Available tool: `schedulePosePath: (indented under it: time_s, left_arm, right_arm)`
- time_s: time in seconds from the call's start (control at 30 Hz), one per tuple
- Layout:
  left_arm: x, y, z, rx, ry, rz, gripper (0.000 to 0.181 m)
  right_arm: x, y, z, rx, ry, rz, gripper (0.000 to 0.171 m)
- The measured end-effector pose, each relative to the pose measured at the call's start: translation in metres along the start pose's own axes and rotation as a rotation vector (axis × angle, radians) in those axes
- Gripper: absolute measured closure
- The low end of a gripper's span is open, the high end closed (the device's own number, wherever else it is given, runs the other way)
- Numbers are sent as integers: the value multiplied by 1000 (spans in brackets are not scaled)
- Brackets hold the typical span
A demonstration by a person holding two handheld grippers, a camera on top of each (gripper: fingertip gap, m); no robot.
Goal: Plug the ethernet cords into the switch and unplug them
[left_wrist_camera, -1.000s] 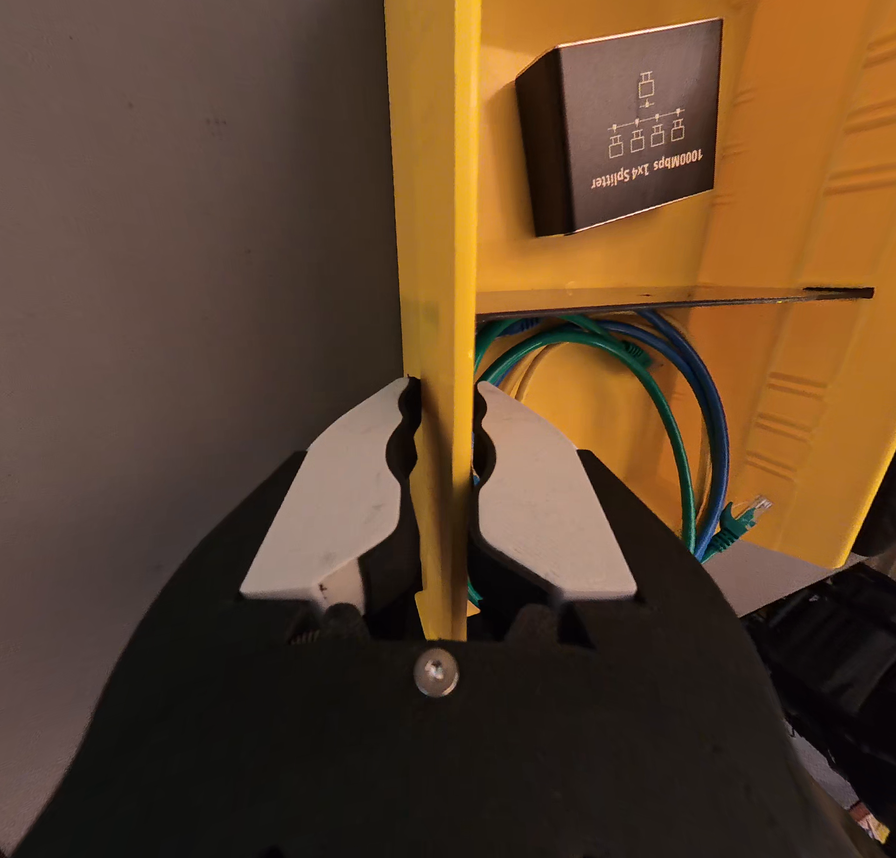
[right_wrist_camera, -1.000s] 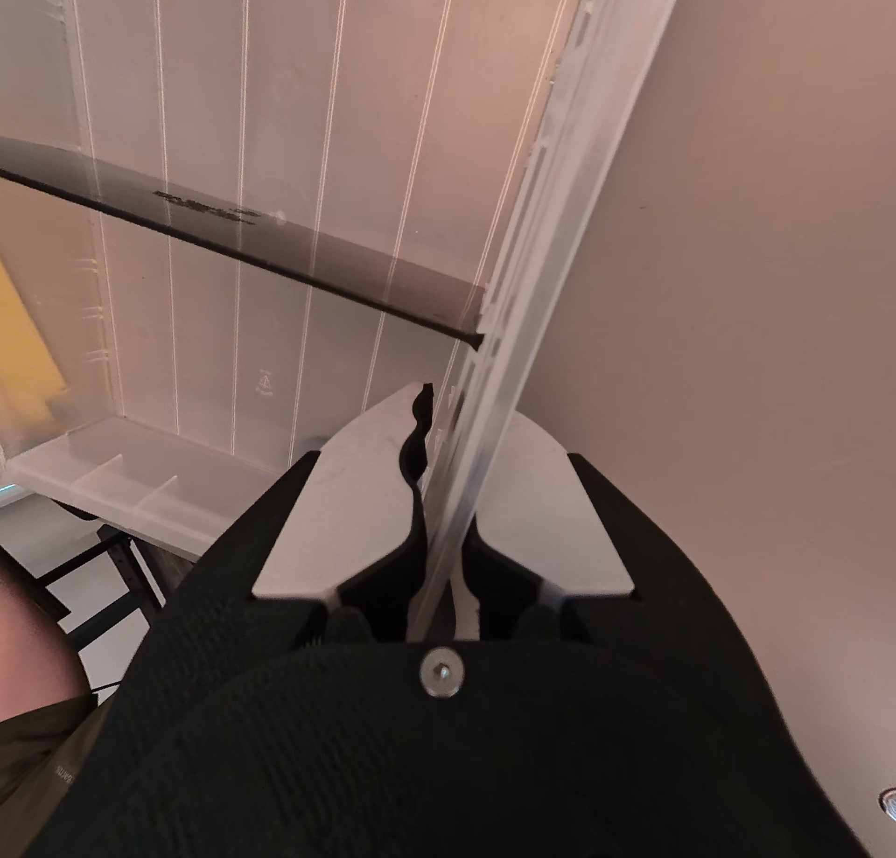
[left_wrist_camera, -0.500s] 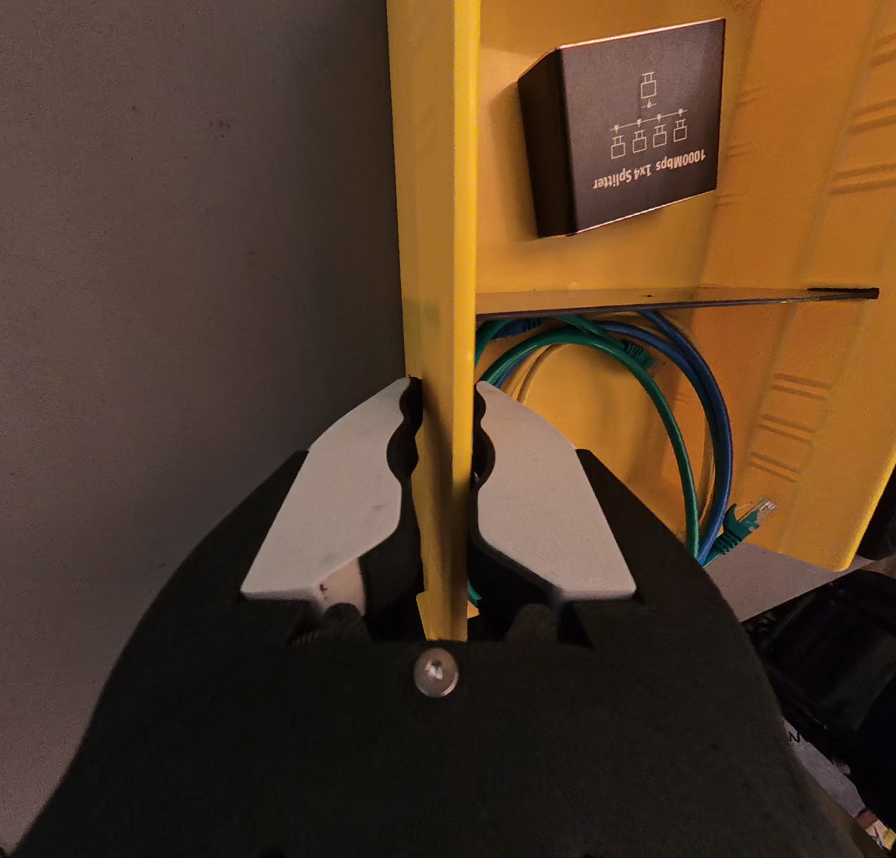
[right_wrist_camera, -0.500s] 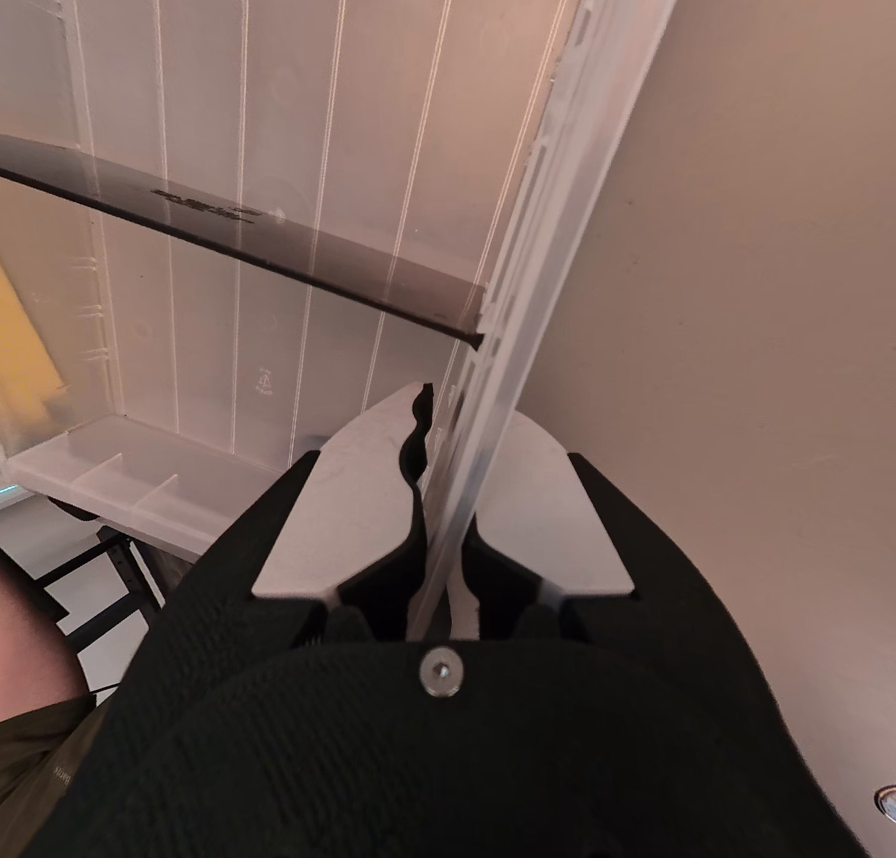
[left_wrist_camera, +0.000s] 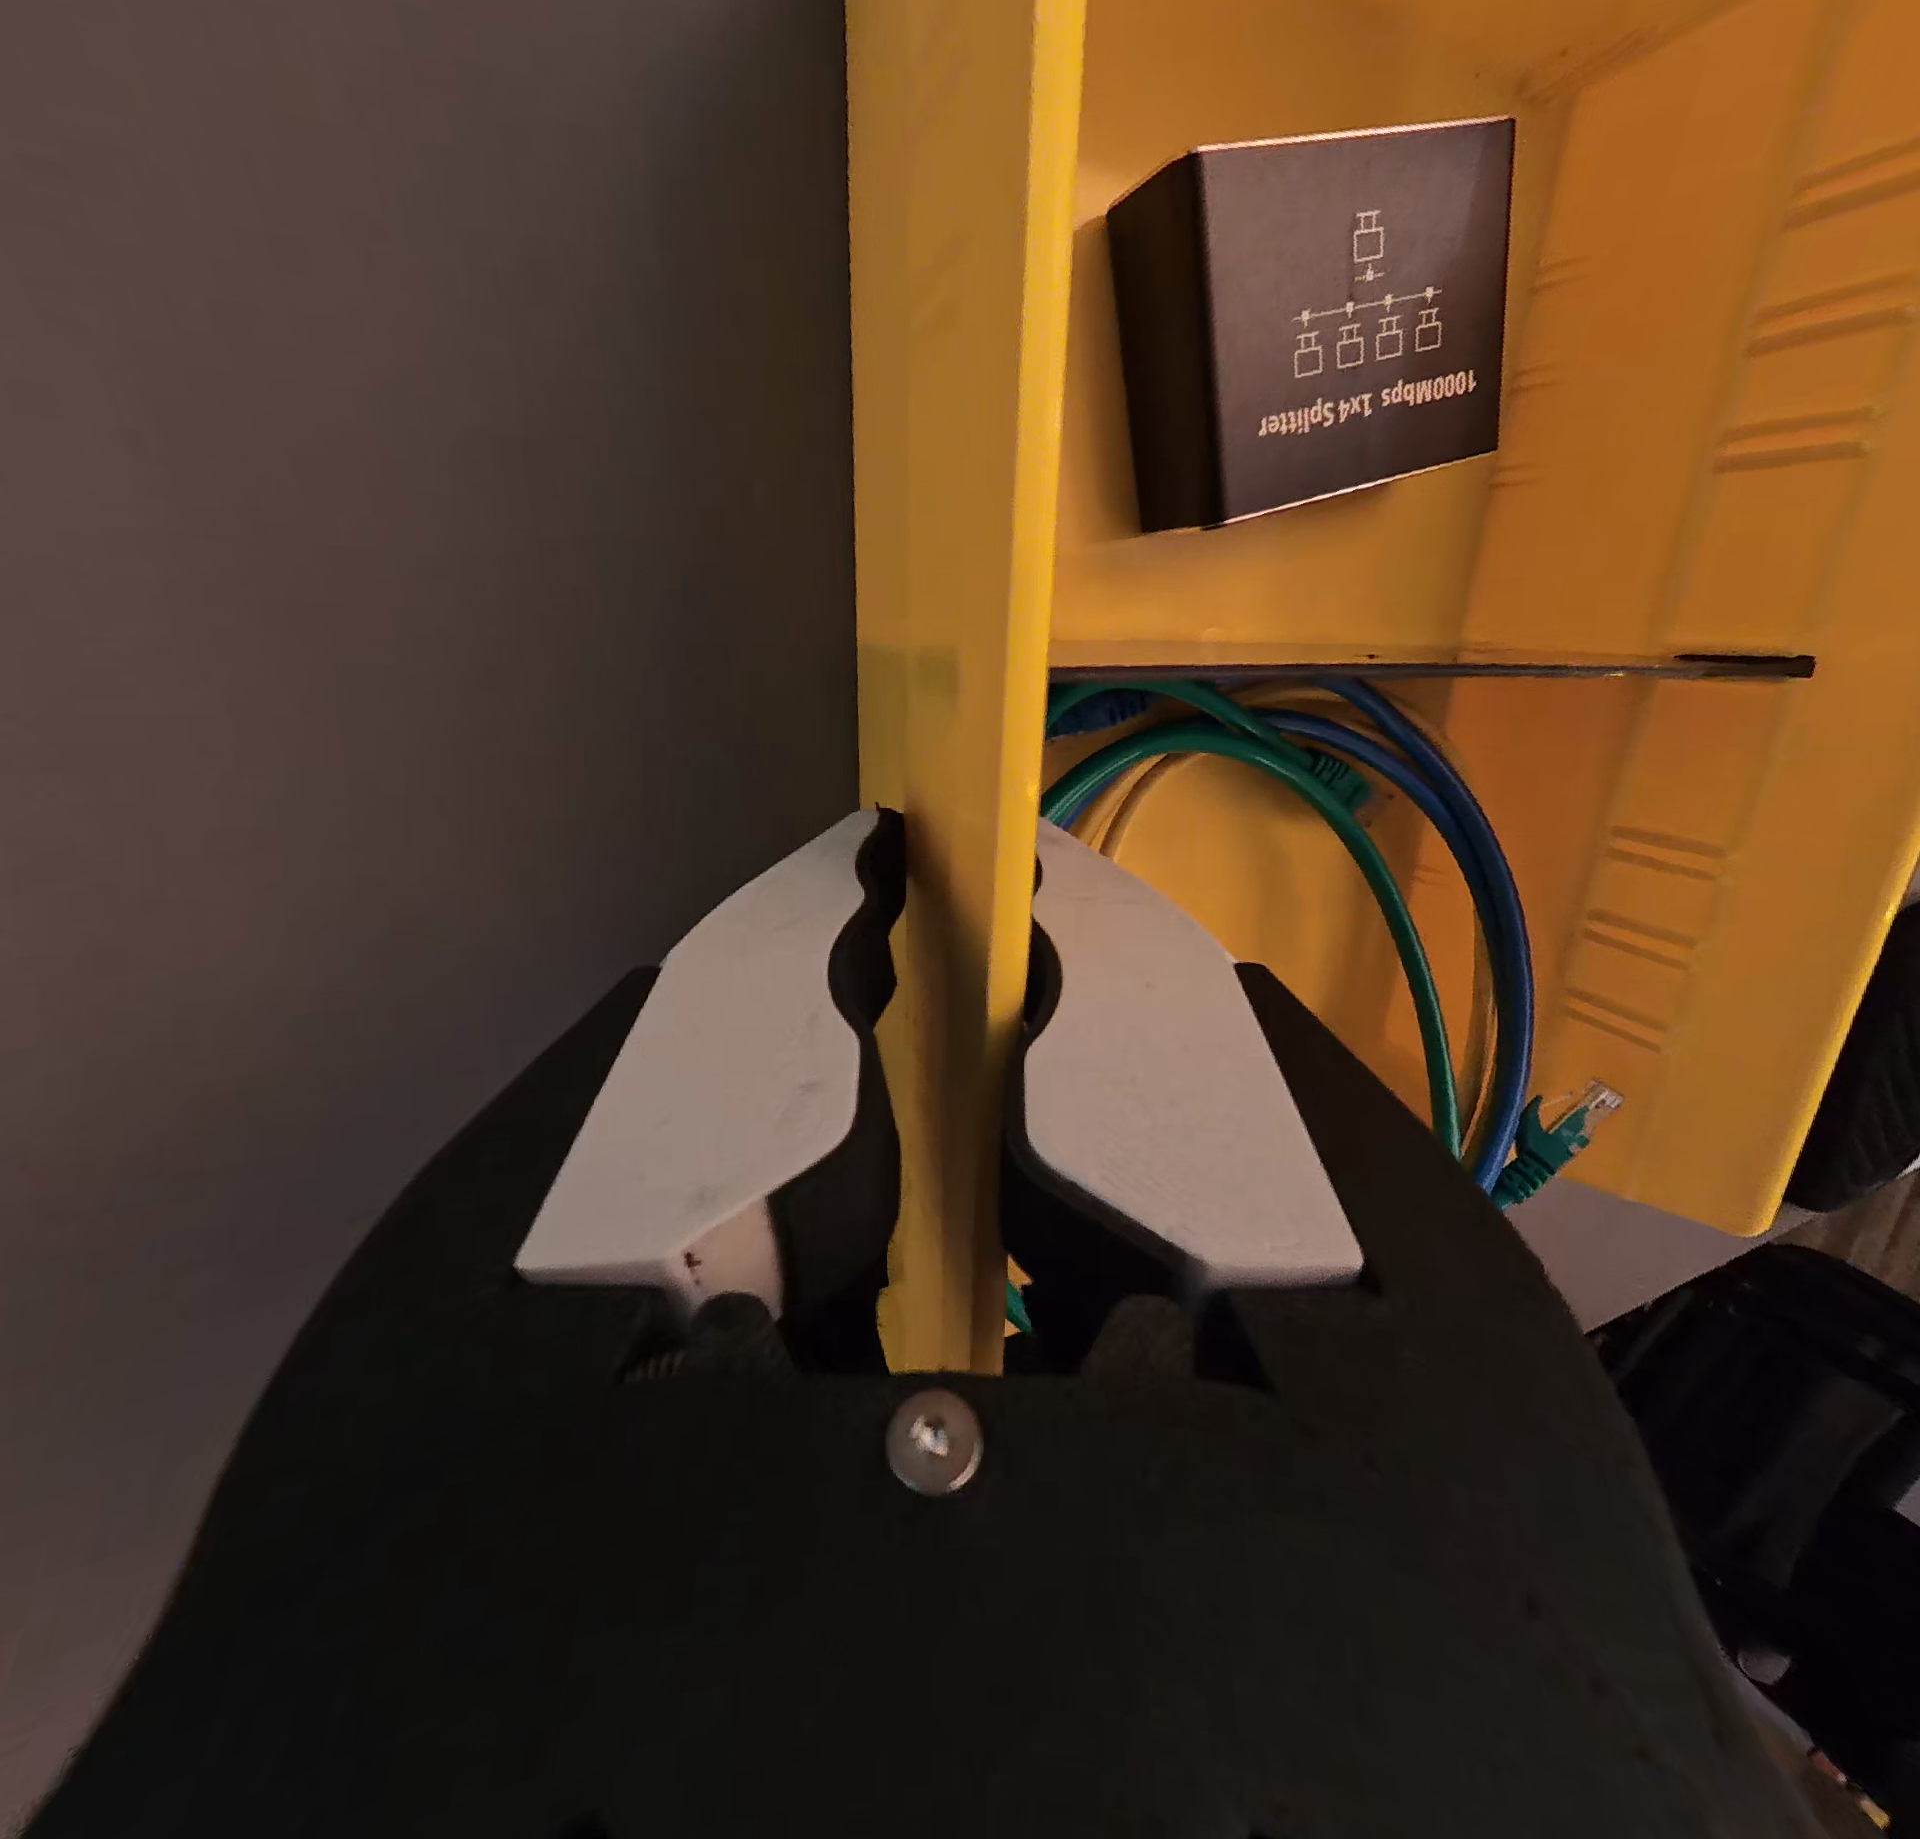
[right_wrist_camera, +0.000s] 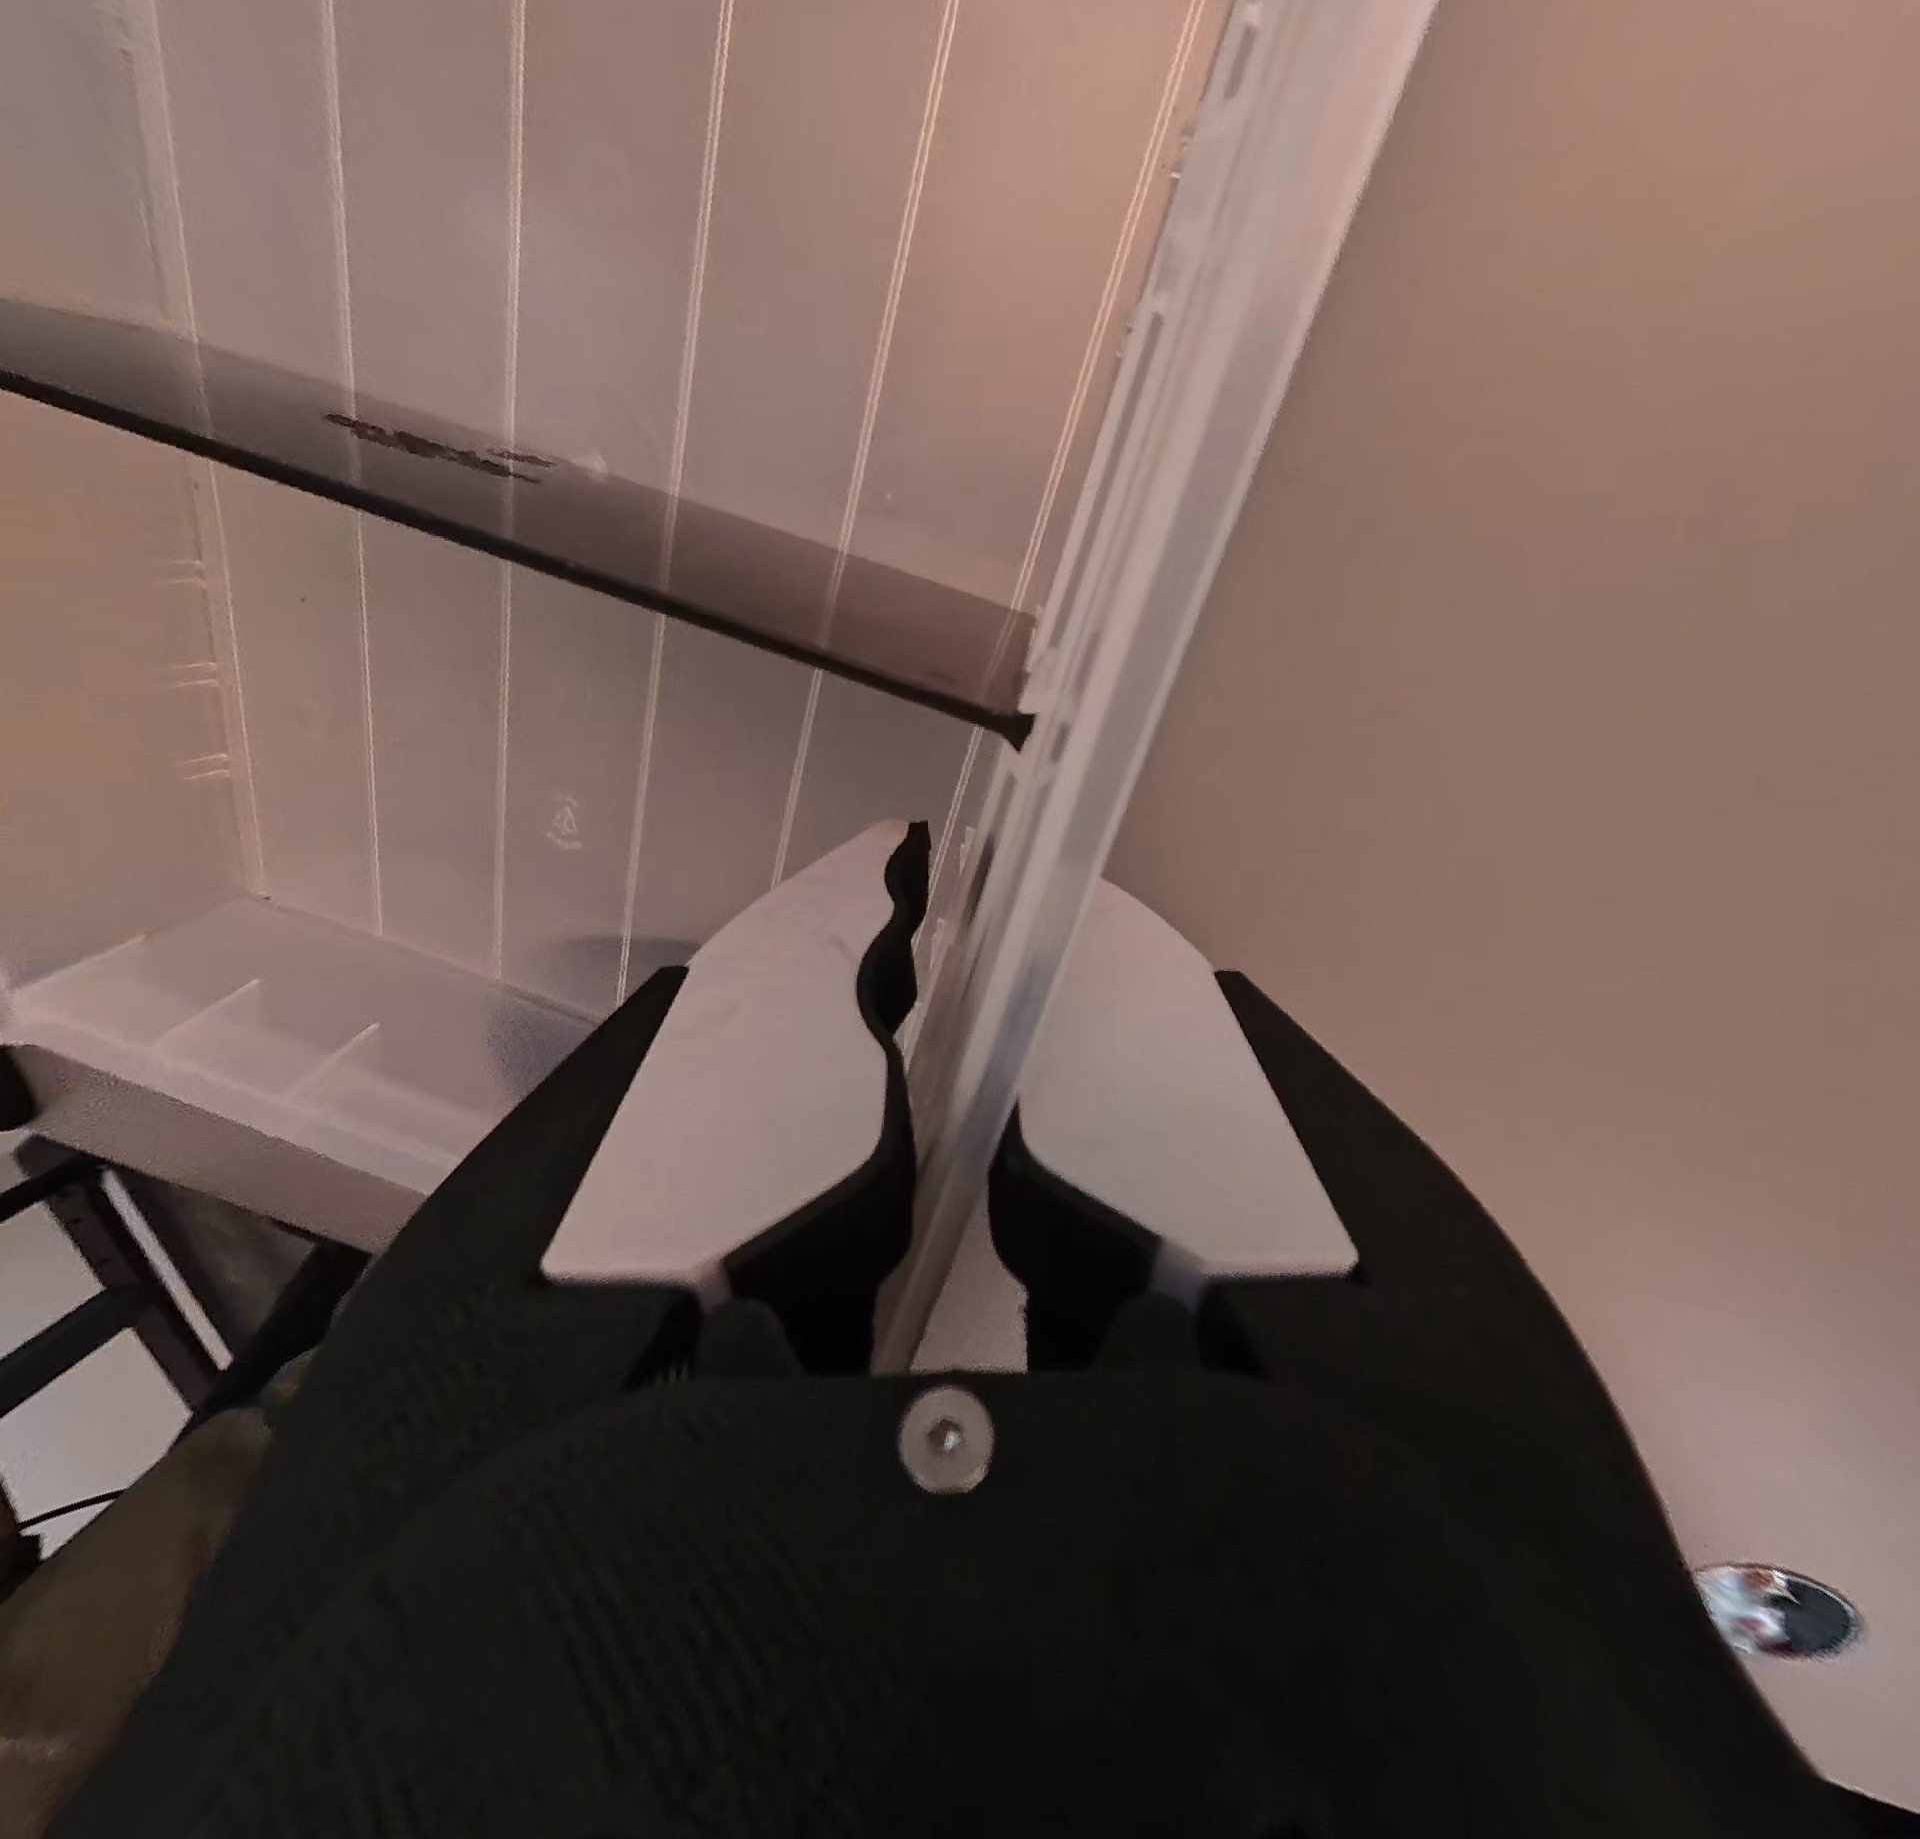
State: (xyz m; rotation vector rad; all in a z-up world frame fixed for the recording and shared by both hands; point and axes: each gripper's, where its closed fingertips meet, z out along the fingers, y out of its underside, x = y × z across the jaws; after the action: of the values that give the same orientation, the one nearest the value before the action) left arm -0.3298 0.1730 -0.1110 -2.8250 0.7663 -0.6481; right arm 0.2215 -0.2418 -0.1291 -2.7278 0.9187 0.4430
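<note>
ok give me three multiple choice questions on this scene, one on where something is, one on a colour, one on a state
1. Where do the coiled cords lie relative to the dark divider?
A. below it in the picture
B. on the black box
C. outside the bin

2. What colour is the bin wall that the left gripper grips?
A. clear
B. yellow
C. red

3. What is the right gripper doing?
A. hanging open
B. holding a cord
C. clamped on the clear bin edge

Answers: 1 A, the loops show under the divider, the black box above it. 2 B, the wall between its fingers is yellow. 3 C, both fingers press the clear edge.
</note>
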Motion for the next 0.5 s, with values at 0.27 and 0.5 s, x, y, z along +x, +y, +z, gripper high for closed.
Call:
schedulePosePath:
  time_s: [0.27,0.5]
  left_arm:
    - [-38,6,-18,44,-37,-55,164]
    - [-80,9,-36,69,-85,-106,165]
  right_arm:
    - [14,-12,1,-32,114,-92,163]
    - [24,-26,3,-41,164,-137,164]
